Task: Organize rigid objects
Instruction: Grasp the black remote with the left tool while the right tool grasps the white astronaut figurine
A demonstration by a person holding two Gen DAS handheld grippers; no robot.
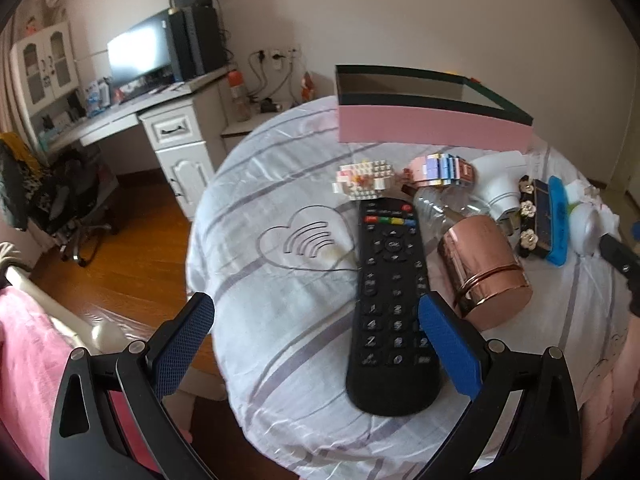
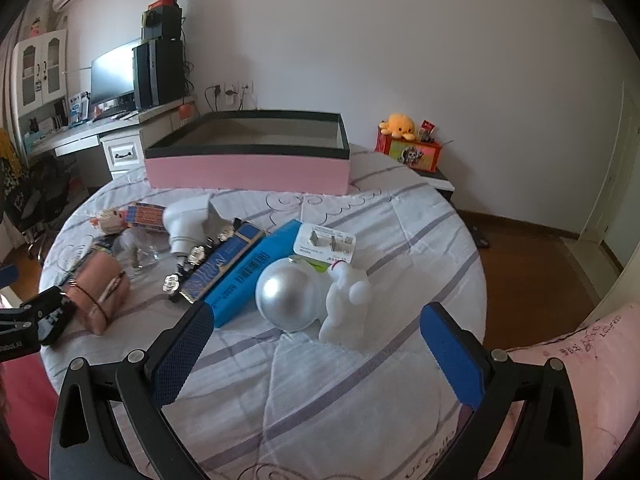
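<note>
A: Left gripper (image 1: 316, 320), nearest the lens: fingers (image 1: 448, 344) stood wide apart, clamped on nothing. The black remote (image 1: 390, 304) lay lengthwise on the striped quilt (image 1: 280, 280), its lower end beside the right-hand finger.

B: Beyond it?

A: Rose-gold canister (image 1: 484, 272) on its side at two o'clock of the remote, just beside it. Brick-built toy (image 1: 364, 180) at twelve. Pink box (image 1: 432, 128) farthest, open-topped.

B: Right gripper (image 2: 316, 330)?

A: Fingers (image 2: 452, 352) likewise spread, empty. Between them, a little farther, the silver-headed white figure (image 2: 320, 300) lay on the quilt. Blue box (image 2: 256, 268) touching it at ten o'clock; flowered dark case (image 2: 216, 260) alongside that. The pink box sat at twelve, well apart.
</note>
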